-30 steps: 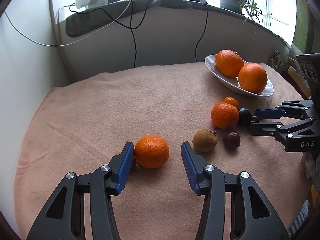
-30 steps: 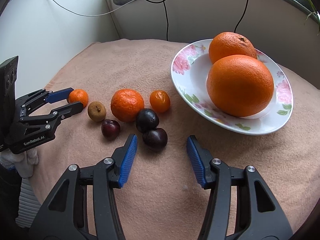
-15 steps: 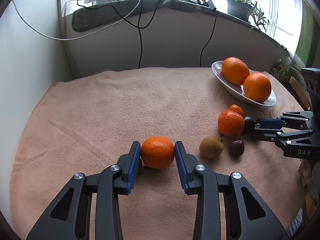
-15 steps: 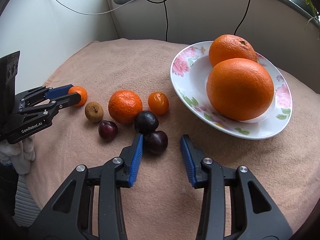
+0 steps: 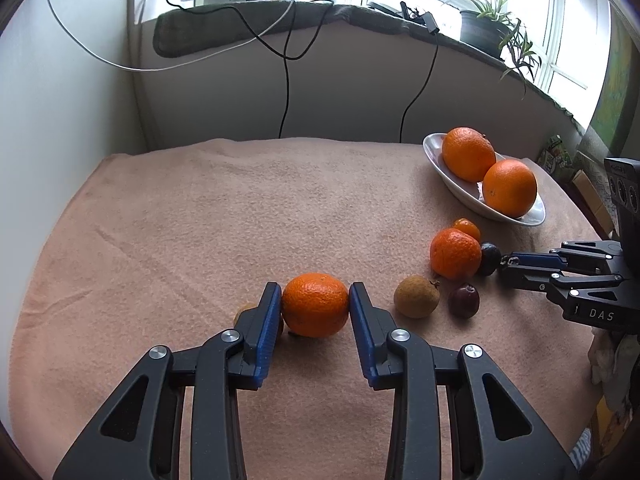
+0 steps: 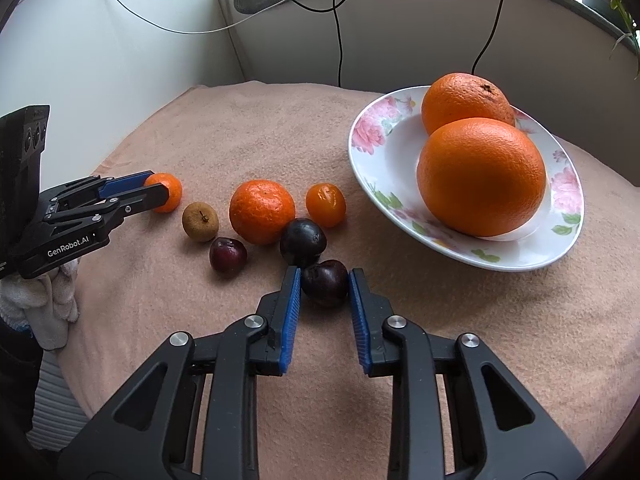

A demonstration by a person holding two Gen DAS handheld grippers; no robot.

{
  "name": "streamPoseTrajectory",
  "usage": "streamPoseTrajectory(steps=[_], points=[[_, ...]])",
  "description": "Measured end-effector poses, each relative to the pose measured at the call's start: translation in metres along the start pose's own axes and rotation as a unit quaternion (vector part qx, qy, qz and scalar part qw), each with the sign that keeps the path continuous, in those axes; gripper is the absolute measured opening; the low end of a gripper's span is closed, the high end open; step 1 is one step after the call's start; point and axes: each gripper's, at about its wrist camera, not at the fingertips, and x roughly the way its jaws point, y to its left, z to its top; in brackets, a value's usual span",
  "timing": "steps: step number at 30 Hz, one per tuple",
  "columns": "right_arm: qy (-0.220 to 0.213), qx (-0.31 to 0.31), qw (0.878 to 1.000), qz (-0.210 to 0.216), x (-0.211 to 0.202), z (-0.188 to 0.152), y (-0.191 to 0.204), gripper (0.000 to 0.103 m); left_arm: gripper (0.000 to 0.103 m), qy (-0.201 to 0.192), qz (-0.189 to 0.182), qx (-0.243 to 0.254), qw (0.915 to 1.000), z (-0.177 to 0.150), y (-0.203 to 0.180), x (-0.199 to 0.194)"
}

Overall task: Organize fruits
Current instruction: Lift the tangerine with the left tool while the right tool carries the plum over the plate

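My left gripper (image 5: pixel 315 292) is shut on a small mandarin (image 5: pixel 315 305) that rests on the peach cloth (image 5: pixel 240 216), one blue pad against each side. A small brown fruit (image 5: pixel 242 312) peeks out behind its left finger. In the right wrist view my right gripper (image 6: pixel 325 276) is closing on a dark cherry (image 6: pixel 325 283), and both pads touch it. Just beyond lie a dark plum (image 6: pixel 303 242), a bigger mandarin (image 6: pixel 262 212), a kumquat (image 6: pixel 325 205), a second cherry (image 6: pixel 228 254) and a brown longan (image 6: pixel 200 221). Two oranges (image 6: pixel 480 176) fill the flowered plate (image 6: pixel 384 148).
Grey walls with hanging cables (image 5: pixel 286 92) close the far side, under a windowsill with a potted plant (image 5: pixel 488 28). A white cloth (image 6: pixel 44 296) hangs at the left table edge. The cloth's left half (image 5: pixel 160 220) bears no fruit.
Both grippers have closed from wide open: the left onto the small mandarin, the right onto the dark cherry. The left view has rolled slightly.
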Motion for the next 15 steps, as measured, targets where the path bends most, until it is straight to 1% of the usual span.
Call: streamPoseTrajectory(steps=[6, 11, 15], points=[[-0.016, 0.007, 1.0, 0.002, -0.019, -0.002, -0.007, 0.025, 0.033, -0.016, -0.011, -0.009, 0.9998, 0.005, -0.001, -0.011], [-0.031, 0.014, 0.999, 0.003, -0.035, -0.002, -0.015, 0.025, 0.033, -0.03, -0.026, -0.006, 0.9992, 0.015, -0.011, -0.016], [-0.041, 0.019, 0.999, -0.001, -0.046, -0.005, -0.02, 0.025, 0.033, -0.036, -0.04, -0.001, 0.9986, 0.024, -0.023, -0.012]])
